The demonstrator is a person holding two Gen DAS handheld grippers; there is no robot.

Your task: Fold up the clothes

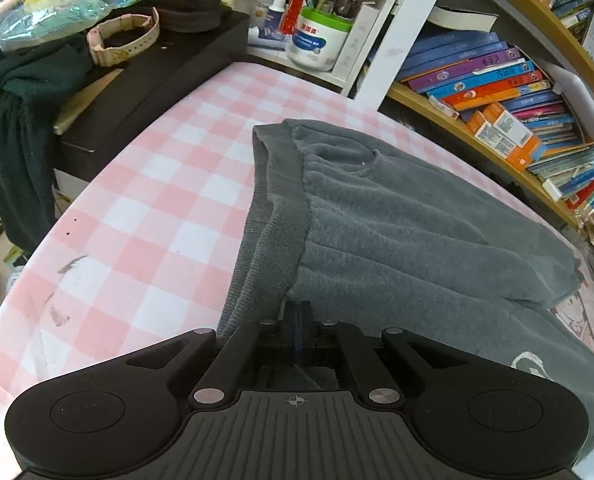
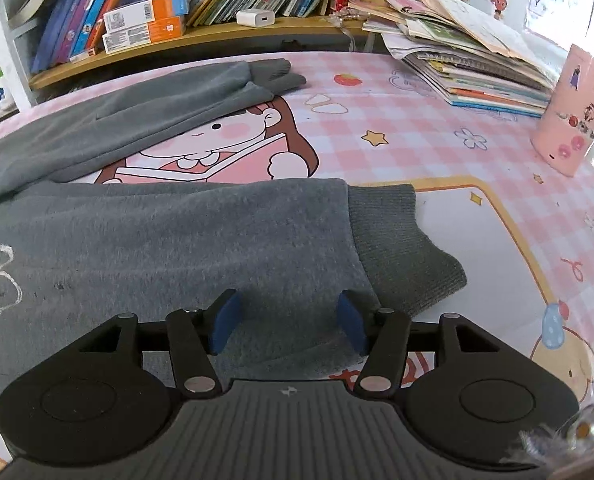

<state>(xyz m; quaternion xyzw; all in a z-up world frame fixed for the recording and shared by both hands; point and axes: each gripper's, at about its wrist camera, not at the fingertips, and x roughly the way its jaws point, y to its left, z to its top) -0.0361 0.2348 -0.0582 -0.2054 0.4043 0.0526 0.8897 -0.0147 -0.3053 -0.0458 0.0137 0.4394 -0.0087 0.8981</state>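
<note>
Low in the left wrist view, the left gripper (image 1: pixel 296 312) is pinched together on the ribbed waistband edge of the grey fleece trousers (image 1: pixel 397 216), which spread toward the upper right over the pink checked tablecloth (image 1: pixel 157 184). In the right wrist view, the right gripper (image 2: pixel 289 320) stands spread above a trouser leg, its ribbed cuff (image 2: pixel 401 240) just right; books (image 2: pixel 477 64) lie beyond.

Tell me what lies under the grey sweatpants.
Under the grey sweatpants lies the pink checked table cover, its cartoon girl print showing between the two legs. Whatever print continues beneath the fabric is covered.
</note>
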